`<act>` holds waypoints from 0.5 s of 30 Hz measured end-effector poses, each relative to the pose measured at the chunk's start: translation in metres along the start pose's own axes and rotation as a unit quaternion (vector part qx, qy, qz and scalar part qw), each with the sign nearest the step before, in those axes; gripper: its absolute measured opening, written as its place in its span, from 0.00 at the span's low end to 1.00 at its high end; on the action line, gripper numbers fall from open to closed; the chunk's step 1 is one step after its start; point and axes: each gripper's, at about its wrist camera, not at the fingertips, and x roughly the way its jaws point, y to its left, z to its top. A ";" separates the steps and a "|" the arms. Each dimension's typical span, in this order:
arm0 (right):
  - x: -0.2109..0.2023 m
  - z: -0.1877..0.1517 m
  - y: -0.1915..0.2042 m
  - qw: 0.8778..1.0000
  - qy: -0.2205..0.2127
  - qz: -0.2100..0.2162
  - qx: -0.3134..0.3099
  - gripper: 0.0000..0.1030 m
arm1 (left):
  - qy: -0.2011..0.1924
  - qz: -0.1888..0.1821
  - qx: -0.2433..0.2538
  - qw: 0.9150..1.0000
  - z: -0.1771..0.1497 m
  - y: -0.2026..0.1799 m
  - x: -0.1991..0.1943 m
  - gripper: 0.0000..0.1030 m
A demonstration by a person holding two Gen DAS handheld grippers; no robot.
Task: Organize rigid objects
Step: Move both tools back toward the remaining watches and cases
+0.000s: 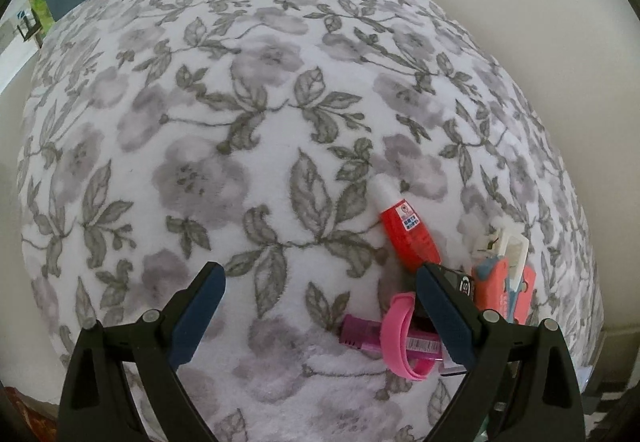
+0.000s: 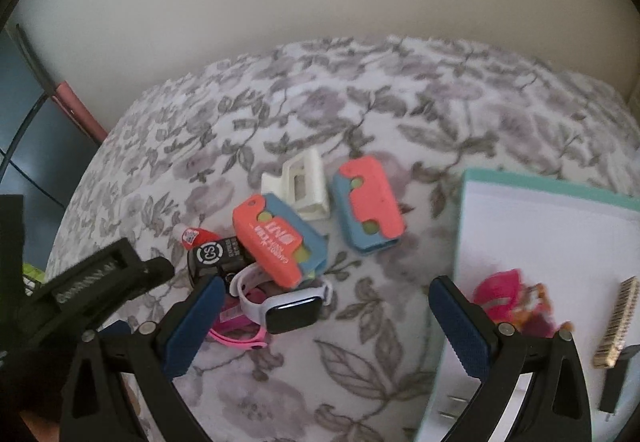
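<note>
Grey-floral white blanket (image 1: 256, 146), pink strap (image 1: 394, 338), red tube (image 1: 406, 232)

The nearer orange-and-blue case (image 2: 280, 242) carries white lettering, upside down, its large word seeming to read "UNO". The black box (image 2: 216, 256) beside it bears a round white "CS" mark. The red tube (image 1: 408, 232) has small labels too blurred to read.

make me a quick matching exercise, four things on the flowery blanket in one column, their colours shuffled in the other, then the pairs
Things:
1. smartwatch
2. tube
3. loose strap
4. clip

Colours:
A. pink
B. cream
C. red with a white cap
D. dark screen with a white band

Pairs: 1-D, 2-C, 3-A, 4-B
</note>
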 end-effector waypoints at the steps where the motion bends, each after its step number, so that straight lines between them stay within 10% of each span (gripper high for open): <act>1: 0.005 -0.001 0.000 1.000 0.007 0.004 0.001 1.00 | 0.001 -0.001 -0.001 1.000 0.000 0.000 0.000 0.93; 15: 0.031 -0.004 0.004 0.999 0.031 0.045 0.004 0.82 | 0.027 -0.028 0.029 0.999 -0.004 -0.012 0.007 0.93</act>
